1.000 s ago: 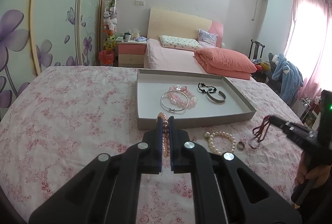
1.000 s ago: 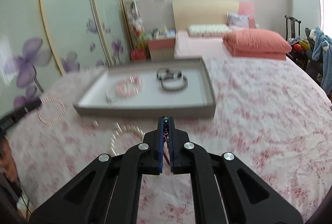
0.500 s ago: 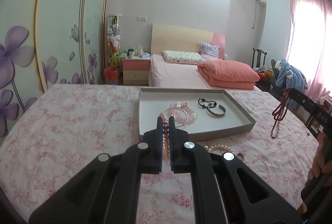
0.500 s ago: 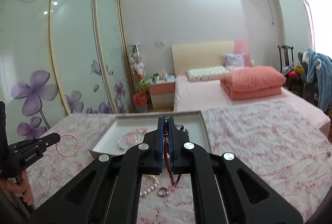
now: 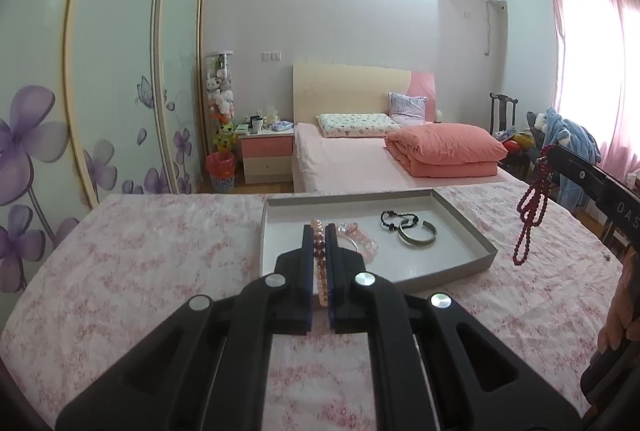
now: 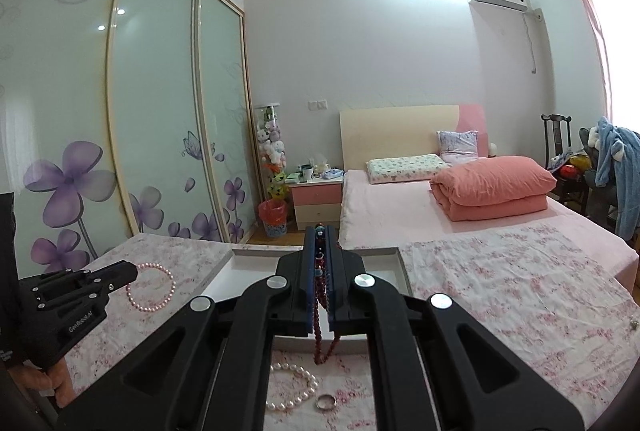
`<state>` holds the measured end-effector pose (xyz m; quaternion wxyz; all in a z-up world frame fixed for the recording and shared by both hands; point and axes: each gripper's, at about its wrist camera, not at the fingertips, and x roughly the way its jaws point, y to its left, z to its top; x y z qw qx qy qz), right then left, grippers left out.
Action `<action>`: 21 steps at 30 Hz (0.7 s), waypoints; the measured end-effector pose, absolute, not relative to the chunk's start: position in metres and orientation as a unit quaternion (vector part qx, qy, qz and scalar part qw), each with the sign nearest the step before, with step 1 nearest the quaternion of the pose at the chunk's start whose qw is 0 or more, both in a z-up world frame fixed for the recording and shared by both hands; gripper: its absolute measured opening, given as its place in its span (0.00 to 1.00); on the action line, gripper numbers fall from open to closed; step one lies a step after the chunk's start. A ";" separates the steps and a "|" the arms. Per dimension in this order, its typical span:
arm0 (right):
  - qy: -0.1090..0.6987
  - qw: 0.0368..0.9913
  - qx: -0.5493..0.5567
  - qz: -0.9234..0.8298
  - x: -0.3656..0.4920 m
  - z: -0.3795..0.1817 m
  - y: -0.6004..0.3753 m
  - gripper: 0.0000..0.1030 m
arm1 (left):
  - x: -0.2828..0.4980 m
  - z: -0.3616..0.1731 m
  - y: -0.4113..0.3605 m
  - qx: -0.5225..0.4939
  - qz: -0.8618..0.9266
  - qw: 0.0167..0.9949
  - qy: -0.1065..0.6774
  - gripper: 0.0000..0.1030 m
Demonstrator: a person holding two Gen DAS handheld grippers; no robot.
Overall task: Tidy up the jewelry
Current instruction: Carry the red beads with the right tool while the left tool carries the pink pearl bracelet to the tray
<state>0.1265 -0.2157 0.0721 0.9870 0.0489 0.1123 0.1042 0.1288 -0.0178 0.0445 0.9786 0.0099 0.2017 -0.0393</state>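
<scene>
My left gripper (image 5: 319, 231) is shut on a pink pearl bracelet (image 5: 321, 271), held above the floral cloth in front of the grey tray (image 5: 448, 207); it also shows in the right wrist view (image 6: 151, 287). My right gripper (image 6: 319, 233) is shut on a dark red bead necklace (image 6: 320, 335), which hangs down near the tray's near rim; it also shows in the left wrist view (image 5: 530, 215). The tray holds a black bead bracelet (image 5: 398, 219), a silver bangle (image 5: 417, 236) and pink bracelets (image 5: 360, 237).
A white pearl bracelet (image 6: 294, 385) and a silver ring (image 6: 326, 402) lie on the floral tablecloth (image 6: 500, 291) in front of the tray. A bed with a folded orange quilt (image 5: 444, 149) stands behind the table. Sliding wardrobe doors are on the left.
Both grippers have risen from the cloth with their jewelry. The pink pearl bracelet and the red necklace now hang in the air near the tray.
</scene>
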 end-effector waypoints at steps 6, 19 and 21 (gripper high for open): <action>0.110 0.987 0.052 0.107 0.146 0.074 -0.210 0.05 | 0.151 0.053 -0.028 0.019 -0.035 0.981 0.190 0.06; 0.140 0.982 0.064 0.111 0.212 0.064 -0.201 0.05 | 0.222 0.040 -0.036 0.012 -0.043 0.975 0.216 0.06; 0.148 0.980 0.068 0.111 0.224 0.060 -0.201 0.05 | 0.234 0.034 -0.037 0.012 -0.042 0.974 0.224 0.06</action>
